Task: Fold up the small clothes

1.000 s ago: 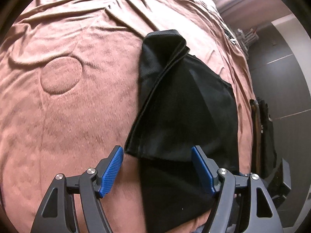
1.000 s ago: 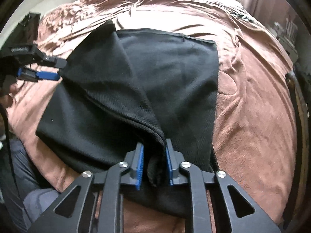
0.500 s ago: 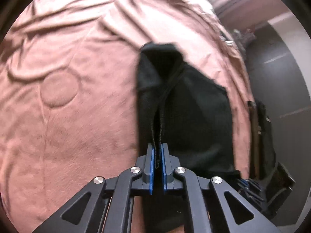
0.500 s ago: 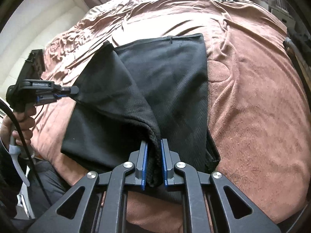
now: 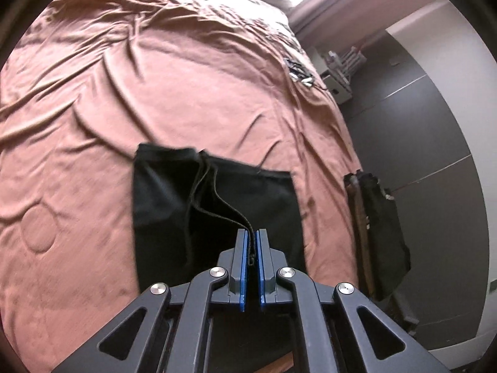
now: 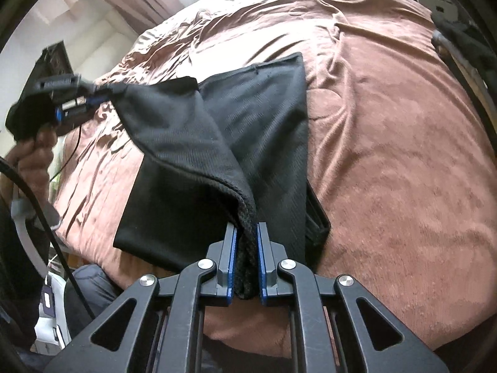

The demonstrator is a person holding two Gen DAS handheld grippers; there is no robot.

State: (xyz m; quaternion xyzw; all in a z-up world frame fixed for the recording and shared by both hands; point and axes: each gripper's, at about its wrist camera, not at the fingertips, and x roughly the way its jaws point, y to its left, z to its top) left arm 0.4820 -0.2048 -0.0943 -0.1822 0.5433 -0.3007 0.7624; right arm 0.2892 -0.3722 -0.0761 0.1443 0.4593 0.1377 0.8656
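Black knit fabric, the small dark garment (image 6: 254,130), is soft and limp: it sags in a slack curve between my two grips and drapes wherever it is unsupported. I judge it light, not fragile, and not slippery, since the ribbed weave shows a coarse grain that the blue pads should bite well.

Left tongs (image 5: 252,242): jaws closed down to a thin slit, pinching a corded hem edge of the garment. Ahead of these tongs the rest of the cloth lies flat on the rust-brown plush bedspread (image 5: 130,99). In the right wrist view the same left tongs (image 6: 102,94) appear up and to the left of the right tongs, holding a raised corner clear of the bed.

Right tongs (image 6: 247,248): jaws nearly closed, clamped on a thick bunched roll of hem, several layers by the look of it. The lifted flap runs from this grip across to the left grip; below and to the right of it the lower layer rests on the bedspread.

Handling notes:
- A hem or corner is the place to hold; seam bulk gives the pads something to catch.
- Mid-panel grips would likely pick up one layer only and let the rest slump.
- Keeping the edge taut between both grips should carry the flap over without wrinkling; slack will let it fold on itself.
- Fold line cannot be judged precisely; the lower layer's near edge is hidden behind the right tongs.
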